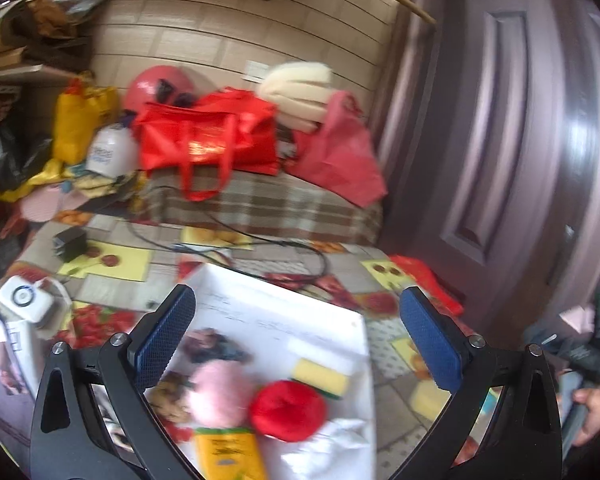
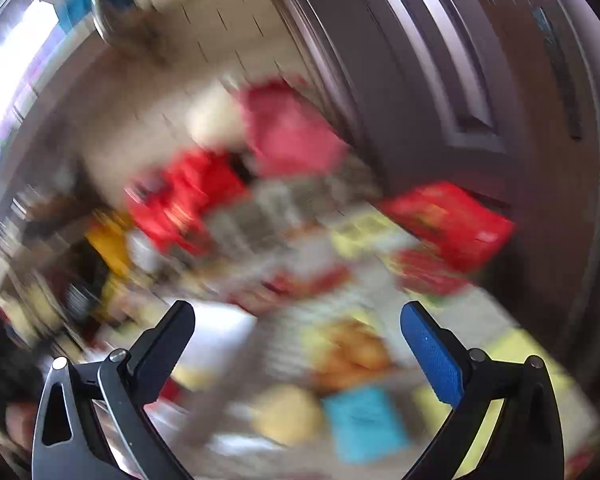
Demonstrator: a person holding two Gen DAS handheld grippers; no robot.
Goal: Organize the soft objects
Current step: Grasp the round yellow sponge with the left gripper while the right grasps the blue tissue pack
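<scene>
A cluttered table (image 1: 112,280) filled the frame. Our left gripper (image 1: 296,336) hung spread and empty above the red ball (image 1: 288,408), lower centre. Our right gripper (image 2: 296,344), also spread, showed only blur; we risked knocking the pile.

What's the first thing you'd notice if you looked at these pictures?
Probably the bright red fluffy ball right between the open left gripper fingers, lying on a white board next to a pink fluffy ball and a yellow sponge. Farther back, a big shiny red bag sits on a checked cloth. The right gripper view is too blurry to show much.
</scene>
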